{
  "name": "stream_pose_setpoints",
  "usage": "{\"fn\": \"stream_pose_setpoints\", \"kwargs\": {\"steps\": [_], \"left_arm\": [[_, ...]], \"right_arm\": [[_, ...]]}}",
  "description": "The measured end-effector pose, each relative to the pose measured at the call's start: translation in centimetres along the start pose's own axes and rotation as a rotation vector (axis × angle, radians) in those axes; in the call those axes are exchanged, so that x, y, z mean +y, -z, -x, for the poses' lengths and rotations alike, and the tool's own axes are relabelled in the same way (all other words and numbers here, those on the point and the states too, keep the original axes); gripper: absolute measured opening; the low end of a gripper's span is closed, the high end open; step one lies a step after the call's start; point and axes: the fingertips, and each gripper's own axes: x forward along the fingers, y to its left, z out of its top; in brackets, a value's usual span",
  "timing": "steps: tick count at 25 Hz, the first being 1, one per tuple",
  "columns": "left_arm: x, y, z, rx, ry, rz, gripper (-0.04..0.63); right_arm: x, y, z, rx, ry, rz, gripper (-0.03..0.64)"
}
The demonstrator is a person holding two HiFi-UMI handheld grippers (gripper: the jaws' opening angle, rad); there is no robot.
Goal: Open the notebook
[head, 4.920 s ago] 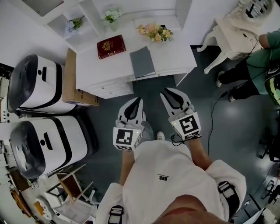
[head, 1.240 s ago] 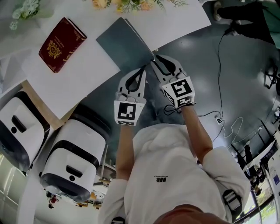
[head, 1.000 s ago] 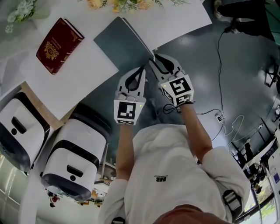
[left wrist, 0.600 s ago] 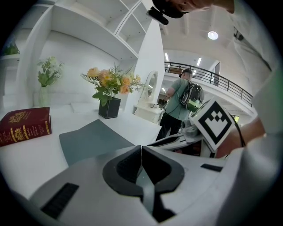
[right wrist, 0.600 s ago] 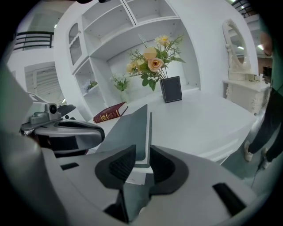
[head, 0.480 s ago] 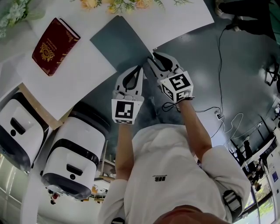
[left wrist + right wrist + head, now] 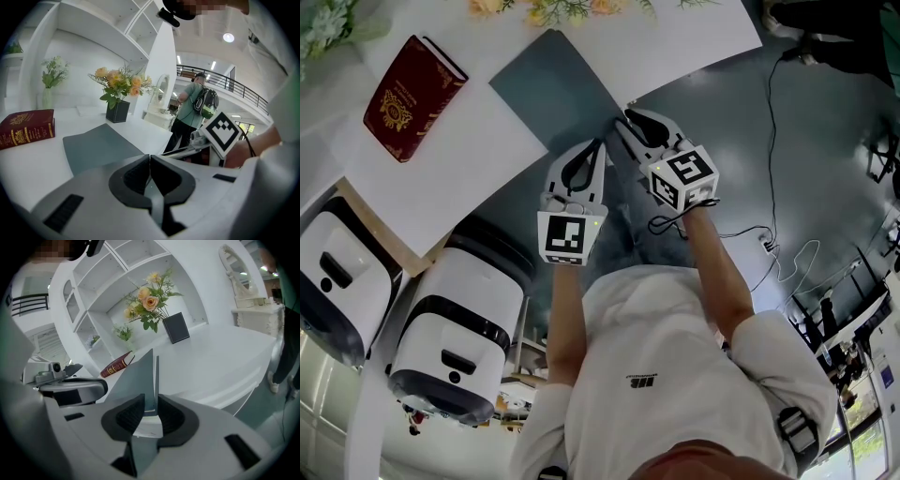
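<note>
Right gripper view: notebook between jaws

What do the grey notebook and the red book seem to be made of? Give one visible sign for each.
Grey notebook: likely a thin card or plastic cover, matte; even tone, no glare, thin stiff edge.
Red book: likely a leather-look hardcover, slight sheen; gold stamped emblem.

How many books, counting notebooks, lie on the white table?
2. The red book lies toward the left of the table, untouched. The grey notebook lies at the near edge, one corner between the right gripper's jaws. No others show.
</note>
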Motion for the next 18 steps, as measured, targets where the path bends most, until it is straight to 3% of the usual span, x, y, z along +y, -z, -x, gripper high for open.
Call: {"fn": "stream_pose_setpoints", "kwargs": {"steps": [8,18], "left_arm": [[-0.18,0.36,0.00,0.002,0.000,0.004,0.000],[0.01,0.12,0.65,-0.012,-0.020,0.008,0.000]], "right_arm": [[0.03,0.18,-0.17,-0.017,-0.044,-0.103,0.041],[0.23,-0.63,0.66,-0.031,-0.025,-0.111,0.009]]}}
